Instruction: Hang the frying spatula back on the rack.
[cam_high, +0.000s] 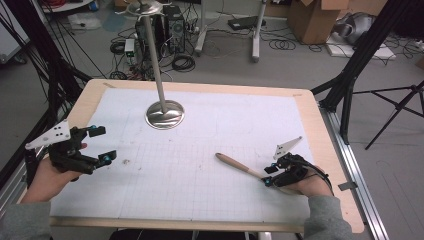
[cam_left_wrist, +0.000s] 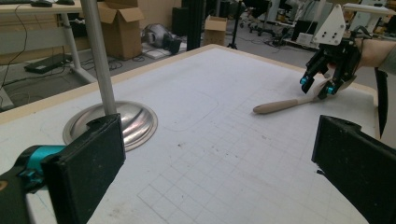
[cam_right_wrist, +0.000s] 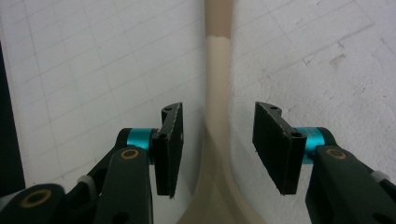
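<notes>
Metal stand (cam_high: 164, 114): round base near table's far edge, pole upright | white grid sheet (cam_high: 200, 165): covers tabletop | cardboard boxes (cam_high: 320, 17): floor beyond far right corner

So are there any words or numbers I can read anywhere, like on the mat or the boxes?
None can be read.
The mat has printed grid lines, no words.
The spatula between the right gripper's jaws is plain.
The cardboard boxes show no legible print; any labels are too blurred to read.
</notes>
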